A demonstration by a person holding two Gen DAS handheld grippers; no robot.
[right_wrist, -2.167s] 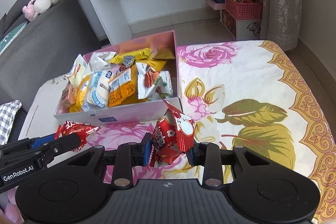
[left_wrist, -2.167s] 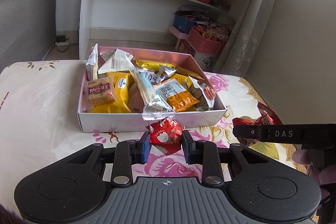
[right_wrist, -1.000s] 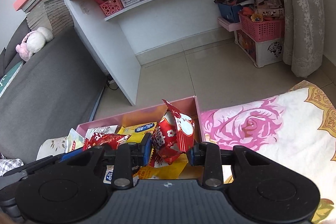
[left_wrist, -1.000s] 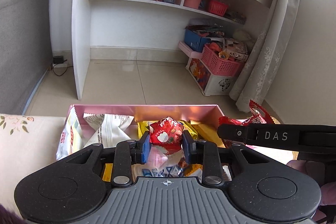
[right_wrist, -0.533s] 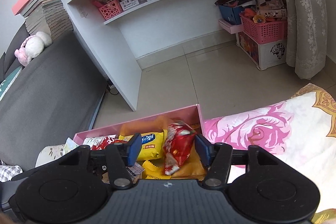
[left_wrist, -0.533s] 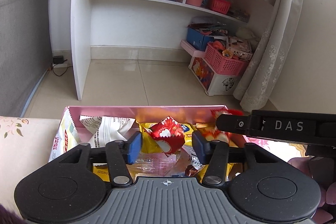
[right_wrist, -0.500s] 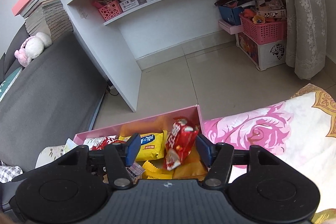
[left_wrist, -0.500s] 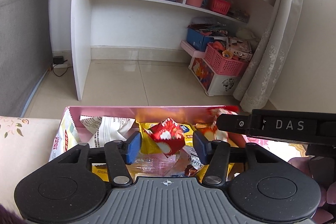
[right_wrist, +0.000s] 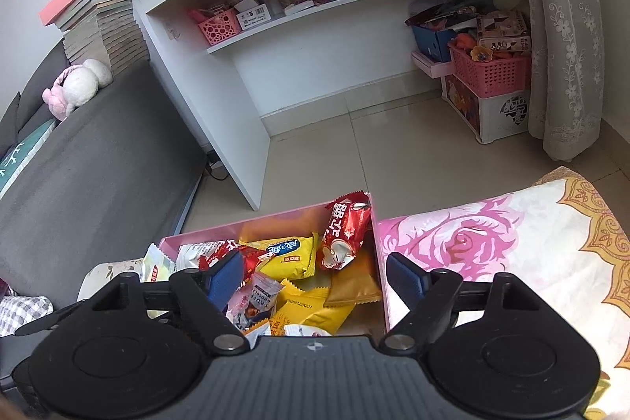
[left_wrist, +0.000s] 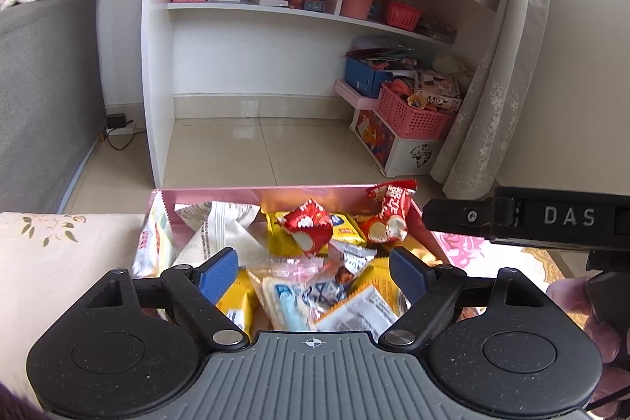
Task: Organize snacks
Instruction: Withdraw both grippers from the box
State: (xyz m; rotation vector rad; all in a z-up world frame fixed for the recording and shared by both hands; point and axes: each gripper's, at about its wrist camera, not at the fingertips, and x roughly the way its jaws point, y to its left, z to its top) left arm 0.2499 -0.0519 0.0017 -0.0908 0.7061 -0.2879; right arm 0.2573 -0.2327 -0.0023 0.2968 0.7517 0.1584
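Observation:
A pink box (left_wrist: pixel 256 191) full of snack packets sits on the flowered tablecloth. My left gripper (left_wrist: pixel 313 272) hovers over it, jaws opening and nothing between them. A small red packet (left_wrist: pixel 307 229) lies free on the yellow packets beyond its tips. A longer red packet (left_wrist: pixel 388 213) leans in the box's far right corner. In the right wrist view my right gripper (right_wrist: pixel 315 276) also hangs over the pink box (right_wrist: pixel 271 217), jaws opening and empty. The long red packet (right_wrist: pixel 344 235) rests against the far right wall there.
A white shelf unit (left_wrist: pixel 252 10) and pink baskets (left_wrist: pixel 413 113) stand on the tiled floor beyond the table. A grey sofa (right_wrist: pixel 78 164) lies to the left. The flowered cloth (right_wrist: pixel 512 254) stretches right of the box. The right gripper's body (left_wrist: pixel 531 219) crosses the left view.
Both grippers went from shut on red packets to wide open. Each packet dropped into the pink box, the long one into the far right corner.

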